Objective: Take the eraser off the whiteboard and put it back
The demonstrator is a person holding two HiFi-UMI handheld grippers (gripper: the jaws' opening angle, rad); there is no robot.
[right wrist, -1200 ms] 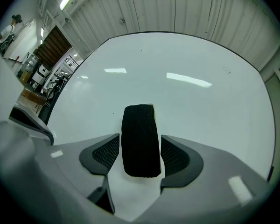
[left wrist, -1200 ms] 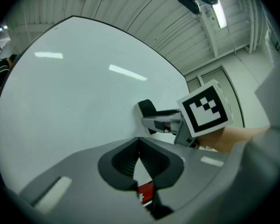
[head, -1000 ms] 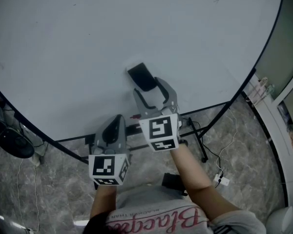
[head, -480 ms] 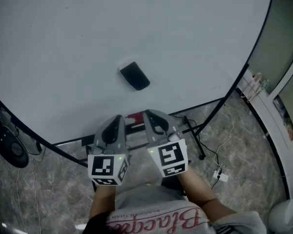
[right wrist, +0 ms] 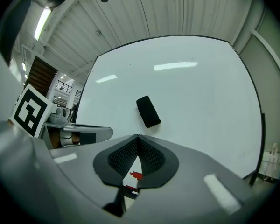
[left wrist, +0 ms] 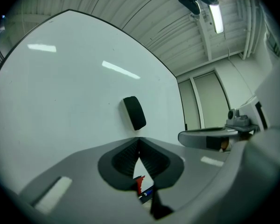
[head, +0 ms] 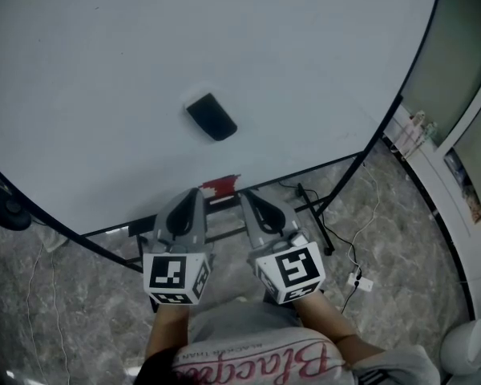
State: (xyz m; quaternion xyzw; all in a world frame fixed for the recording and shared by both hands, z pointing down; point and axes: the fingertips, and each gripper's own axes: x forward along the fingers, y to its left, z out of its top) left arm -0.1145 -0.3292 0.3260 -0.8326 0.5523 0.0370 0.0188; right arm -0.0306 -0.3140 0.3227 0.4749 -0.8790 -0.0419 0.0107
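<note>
The black eraser (head: 212,116) sticks alone on the whiteboard (head: 104,79), tilted, a little above the board's lower edge. It also shows in the left gripper view as the eraser (left wrist: 134,113) and in the right gripper view as the eraser (right wrist: 148,111), ahead of the jaws and apart from them. My left gripper (head: 189,196) and right gripper (head: 247,196) hang side by side below the board's edge, both shut with nothing between the jaws. In their own views the left gripper (left wrist: 139,140) and right gripper (right wrist: 137,137) have tips touching.
Under the board runs its black stand (head: 309,207) with a red object (head: 220,186) on the tray rail. A cable and white plug (head: 358,281) lie on the marble floor at right. A dark round object (head: 2,204) sits at far left.
My right gripper let go of the eraser, shut, and drew back and down from the board to beside the left one. The eraser stays on the board. The left gripper barely moved.
</note>
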